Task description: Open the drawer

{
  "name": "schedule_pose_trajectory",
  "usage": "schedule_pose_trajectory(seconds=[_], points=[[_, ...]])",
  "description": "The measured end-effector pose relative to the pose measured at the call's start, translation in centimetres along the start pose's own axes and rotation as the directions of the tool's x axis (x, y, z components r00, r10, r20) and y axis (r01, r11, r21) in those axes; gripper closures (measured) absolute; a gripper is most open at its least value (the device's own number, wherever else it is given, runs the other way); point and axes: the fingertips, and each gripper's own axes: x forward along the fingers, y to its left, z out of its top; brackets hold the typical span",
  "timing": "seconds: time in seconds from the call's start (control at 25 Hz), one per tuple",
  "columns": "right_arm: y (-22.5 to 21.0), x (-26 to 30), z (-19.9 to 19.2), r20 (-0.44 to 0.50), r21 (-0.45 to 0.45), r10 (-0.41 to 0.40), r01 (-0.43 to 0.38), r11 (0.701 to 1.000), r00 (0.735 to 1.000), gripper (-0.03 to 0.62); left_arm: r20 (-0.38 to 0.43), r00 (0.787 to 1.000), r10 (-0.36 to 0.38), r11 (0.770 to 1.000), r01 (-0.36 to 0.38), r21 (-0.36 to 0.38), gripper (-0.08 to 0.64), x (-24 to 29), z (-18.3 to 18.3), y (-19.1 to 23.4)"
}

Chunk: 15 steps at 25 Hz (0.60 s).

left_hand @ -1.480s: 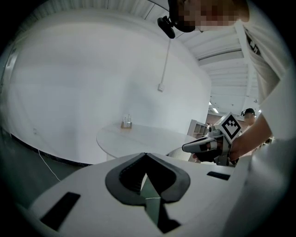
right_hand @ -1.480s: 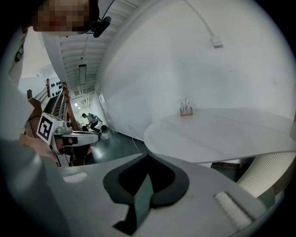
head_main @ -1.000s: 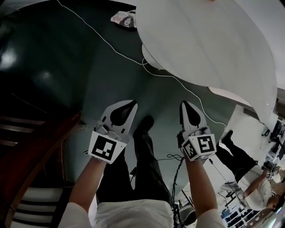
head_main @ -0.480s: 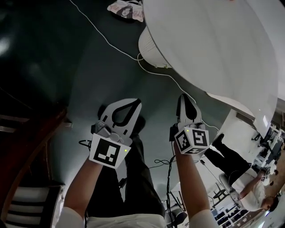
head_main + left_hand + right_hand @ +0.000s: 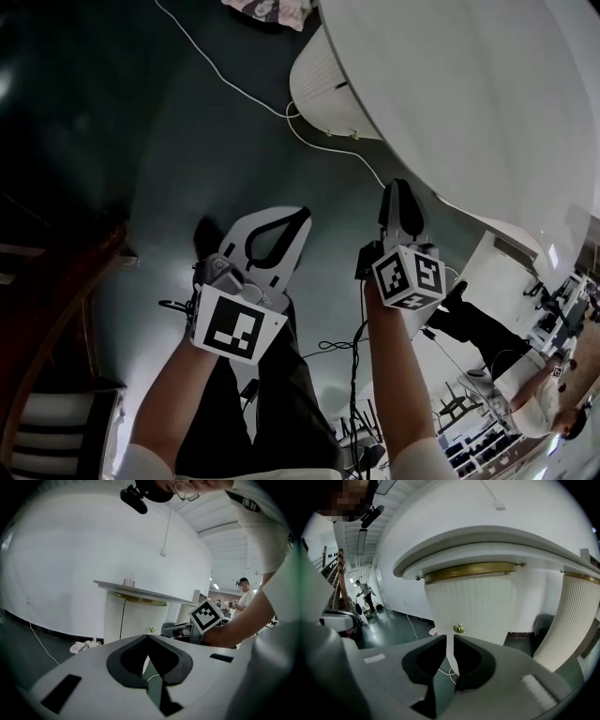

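Both grippers have sunk lower than a second ago. In the head view the left gripper [image 5: 300,216] and right gripper [image 5: 398,186] hang side by side over the dark floor [image 5: 141,141], well short of the ribbed white drawer [image 5: 323,80] under the round tabletop [image 5: 469,94].

From the left gripper view, that gripper's tips are pressed together on nothing. The drawer's small knob [image 5: 152,630] sits far beyond them.

From the right gripper view, the jaws are opening, with a narrow slit at the tips and nothing in it. The brass knob [image 5: 459,628] shows just above that slit, still some way ahead.

I judge this to be the approach. The right gripper is lined up and readying to take the knob, and the drawer is not yet touched.
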Motion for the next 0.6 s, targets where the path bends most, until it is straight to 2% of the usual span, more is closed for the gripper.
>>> schedule_pose_trajectory(seconds=[0.6], points=[[-1.4, 5.0, 0.5, 0.033, -0.012, -0.047, 0.047, 0.999, 0.998, 0.434, -0.008, 1.000, 0.010, 1.000, -0.010, -0.026, 0.554, 2.1, -1.4, 1.6]])
